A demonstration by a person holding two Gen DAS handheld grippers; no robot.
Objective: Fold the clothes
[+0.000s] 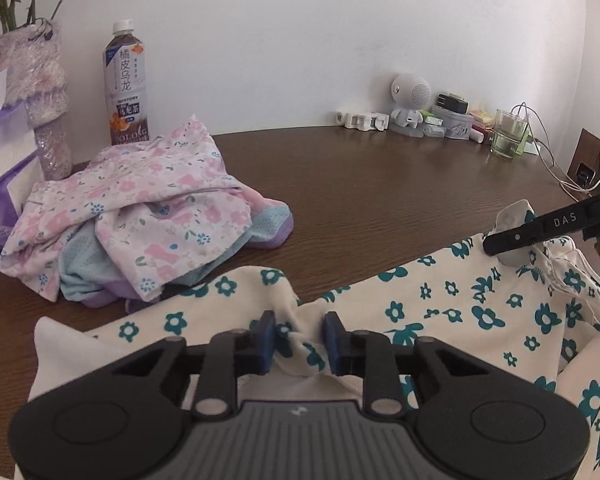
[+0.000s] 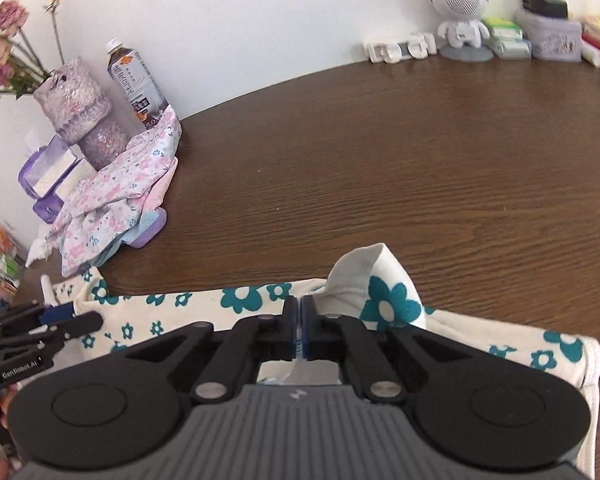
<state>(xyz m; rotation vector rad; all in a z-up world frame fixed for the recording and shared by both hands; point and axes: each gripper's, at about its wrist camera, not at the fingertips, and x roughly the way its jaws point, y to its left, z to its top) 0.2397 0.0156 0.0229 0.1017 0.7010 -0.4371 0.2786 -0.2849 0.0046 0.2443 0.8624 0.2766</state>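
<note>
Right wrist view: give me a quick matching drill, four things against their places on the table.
Things:
1. bottle
2. speaker
3. pink clothes
4. teal-flowered garment

Places:
A. pinched in the right claw
B. far right, by the wall
C. heaped in front of the vase
D. upright at the wall, right of the vase

Pairs: 1-D, 2-B, 3-C, 4-A

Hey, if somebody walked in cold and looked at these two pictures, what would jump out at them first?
First, the cream garment with teal flowers spread along the near edge of the brown table, with the left gripper around a bunched fold and the right gripper pinched shut on its edge. Next, the crumpled pile of pink floral clothes at the left, in front of a tea bottle.
</note>
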